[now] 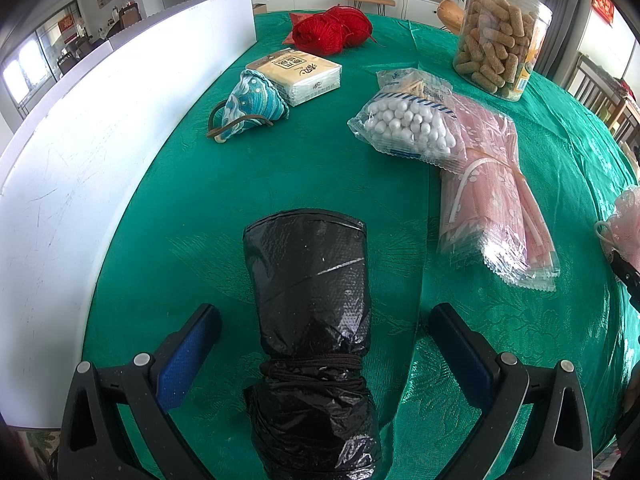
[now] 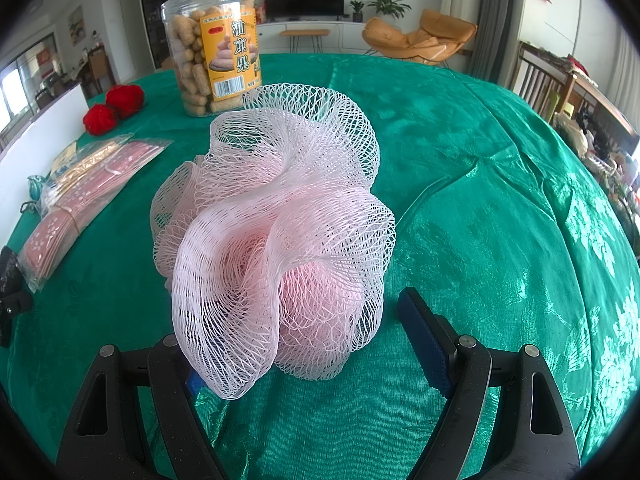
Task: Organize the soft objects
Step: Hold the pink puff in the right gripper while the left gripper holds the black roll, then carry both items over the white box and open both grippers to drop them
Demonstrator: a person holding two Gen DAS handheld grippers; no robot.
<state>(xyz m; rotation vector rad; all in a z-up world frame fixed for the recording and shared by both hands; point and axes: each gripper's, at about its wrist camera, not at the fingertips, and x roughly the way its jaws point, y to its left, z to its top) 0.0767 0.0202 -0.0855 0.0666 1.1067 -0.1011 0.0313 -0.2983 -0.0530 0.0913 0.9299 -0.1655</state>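
A black plastic bag roll (image 1: pixel 312 312) tied with a dark cord lies on the green tablecloth (image 1: pixel 280 176) between the spread fingers of my left gripper (image 1: pixel 324 320), which is open around it without touching. A pink mesh bath pouf (image 2: pixel 276 224) sits on the cloth (image 2: pixel 480 200) between the fingers of my right gripper (image 2: pixel 304 328), which is open; the pouf hides the left fingertip. The pouf's edge also shows in the left wrist view (image 1: pixel 626 224).
A white board (image 1: pixel 100 152) walls the left side. On the table lie a teal pouch (image 1: pixel 256 108), a tissue pack (image 1: pixel 300 74), red yarn (image 1: pixel 332 30), a bag of white balls (image 1: pixel 408 124), pink packets (image 1: pixel 496 208) and a snack jar (image 2: pixel 214 46).
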